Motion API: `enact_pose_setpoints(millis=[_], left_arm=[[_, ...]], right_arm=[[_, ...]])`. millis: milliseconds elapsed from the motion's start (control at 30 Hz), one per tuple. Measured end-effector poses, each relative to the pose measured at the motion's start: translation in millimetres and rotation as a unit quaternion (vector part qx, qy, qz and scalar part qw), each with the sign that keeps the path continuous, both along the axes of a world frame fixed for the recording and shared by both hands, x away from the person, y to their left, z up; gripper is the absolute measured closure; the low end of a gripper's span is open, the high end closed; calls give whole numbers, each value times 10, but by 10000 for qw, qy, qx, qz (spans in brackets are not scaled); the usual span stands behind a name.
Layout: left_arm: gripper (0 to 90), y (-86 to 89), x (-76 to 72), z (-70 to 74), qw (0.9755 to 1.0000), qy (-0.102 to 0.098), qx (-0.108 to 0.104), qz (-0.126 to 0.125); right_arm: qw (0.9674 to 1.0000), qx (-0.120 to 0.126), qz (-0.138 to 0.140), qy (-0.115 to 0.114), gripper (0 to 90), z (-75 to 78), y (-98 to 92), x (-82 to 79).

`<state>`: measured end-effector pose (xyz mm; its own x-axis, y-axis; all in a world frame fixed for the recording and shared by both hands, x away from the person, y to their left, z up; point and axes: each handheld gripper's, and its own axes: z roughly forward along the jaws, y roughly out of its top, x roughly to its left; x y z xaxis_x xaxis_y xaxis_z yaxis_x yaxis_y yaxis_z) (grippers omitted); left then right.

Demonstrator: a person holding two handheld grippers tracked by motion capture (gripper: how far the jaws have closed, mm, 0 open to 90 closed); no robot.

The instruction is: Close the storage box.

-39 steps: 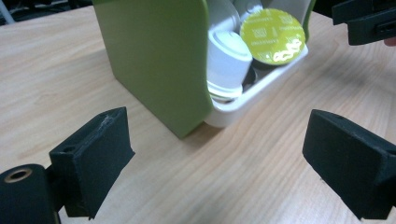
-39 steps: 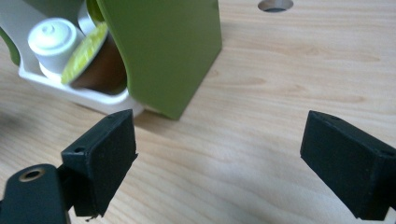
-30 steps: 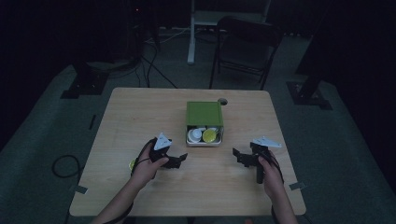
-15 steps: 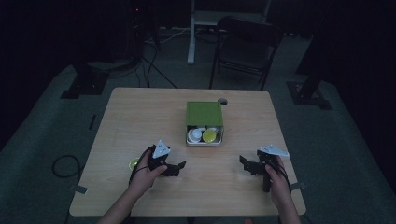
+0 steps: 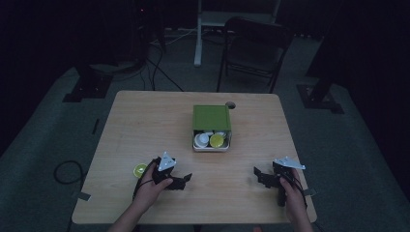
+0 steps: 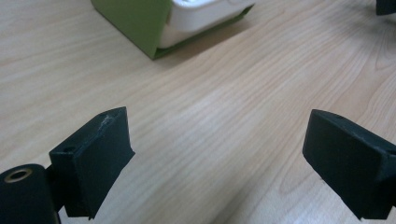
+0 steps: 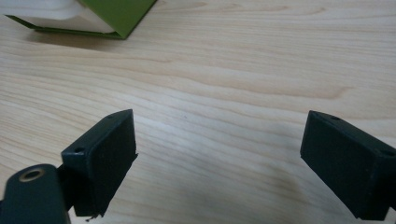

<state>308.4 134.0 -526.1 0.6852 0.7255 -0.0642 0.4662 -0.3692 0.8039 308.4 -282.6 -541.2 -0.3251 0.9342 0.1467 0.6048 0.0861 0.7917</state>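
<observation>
Pale wooden table [image 5: 145, 125] with rounded corners, set on a grey floor [image 5: 43, 130] in a dim room; beyond its far edge a dark folding chair [image 5: 251, 48], a white post [image 5: 198, 34] and loose black cables [image 5: 159, 72]. Near the table's middle, toward the far side, a green box [image 5: 211, 117] with a white tray [image 5: 212, 146] drawn out of its near end, holding small round white and yellow pieces [image 5: 216, 140]. At the near left, the left hand-held gripper [image 5: 186, 180], jaws spread wide with bare wood between them, holding and touching nothing, pads clear in the left gripper view. At the near right, the right hand-held gripper [image 5: 257, 175], likewise wide open and empty. Green box well apart from both, ahead of and between them, at the upper edge of each gripper view. Just left of the left hand [image 5: 152, 181], a small yellow-green disc [image 5: 140, 169] flat on the table.
</observation>
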Motion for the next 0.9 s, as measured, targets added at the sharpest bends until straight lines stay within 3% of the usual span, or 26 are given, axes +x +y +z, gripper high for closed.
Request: enact_pose_setpoints(millis=[333, 667, 900], left_arm=[[83, 48, -86, -32, 9999, -27, 130, 89], [83, 58, -176, -73, 9996, -16, 214, 181], [83, 60, -226, -104, 9989, -26, 361, 315]], right_arm=[[9997, -82, -212, 4, 101, -36, -97, -85], [9978, -339, -561, -26, 101, -64, -203, -170], [9970, -351, -689, 23, 101, -67, -229, -190]])
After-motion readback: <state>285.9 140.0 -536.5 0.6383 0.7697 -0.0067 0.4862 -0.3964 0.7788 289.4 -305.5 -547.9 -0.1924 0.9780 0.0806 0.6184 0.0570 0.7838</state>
